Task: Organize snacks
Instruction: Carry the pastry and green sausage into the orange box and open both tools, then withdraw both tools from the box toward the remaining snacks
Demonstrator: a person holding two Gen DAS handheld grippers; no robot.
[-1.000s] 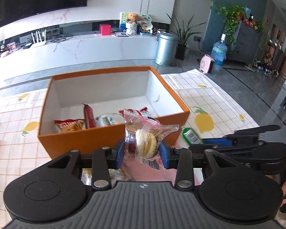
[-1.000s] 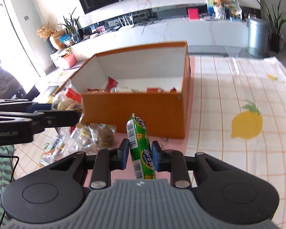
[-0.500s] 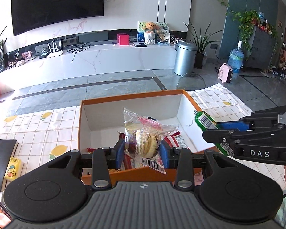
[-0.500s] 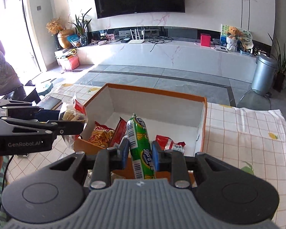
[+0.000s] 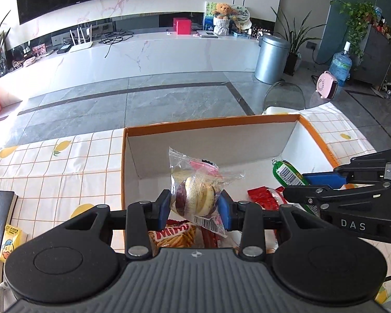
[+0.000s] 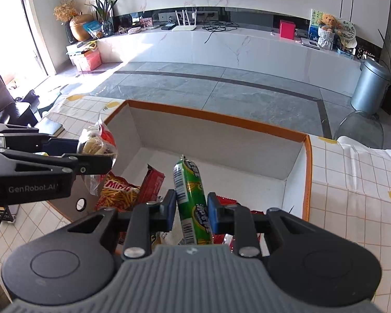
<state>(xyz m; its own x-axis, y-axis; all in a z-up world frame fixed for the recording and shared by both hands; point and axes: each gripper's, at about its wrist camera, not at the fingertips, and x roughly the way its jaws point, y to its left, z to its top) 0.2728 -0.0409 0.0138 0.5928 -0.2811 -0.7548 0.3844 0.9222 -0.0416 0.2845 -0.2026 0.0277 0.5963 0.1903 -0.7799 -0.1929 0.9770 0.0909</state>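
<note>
Left gripper [image 5: 193,206]: closed on a clear cake packet [image 5: 195,193]; the packet is pinched across its round middle between the blue pads, its sealed ends pointing to 12 and 6 o'clock

Right gripper [image 6: 190,208]: closed on a green sausage stick [image 6: 191,200]; the stick's long axis is seen running from 6 to 12 o'clock, slightly tilted, its tip above the pads

Orange box [image 5: 211,125]: open-topped on the lemon-print tablecloth [image 5: 52,167]; both loads are held over its near half, the far half of the white floor bare at 12 o'clock

Already inside: a bag of fries [image 6: 120,193] and a dark red bar [image 6: 152,185] at 9 to 10 o'clock of the stick; red wrappers [image 5: 263,197] at 3 o'clock of the cake packet

Deciding relation: each snack is judged to hang directly above the box floor, so only a downward release is called for; the cake packet sits toward the box's left wall, the stick toward its middle

Nearer arm: cannot be told; the two grippers are seen side by side, just apart

Risk: the stick may be expected to roll on landing
</note>
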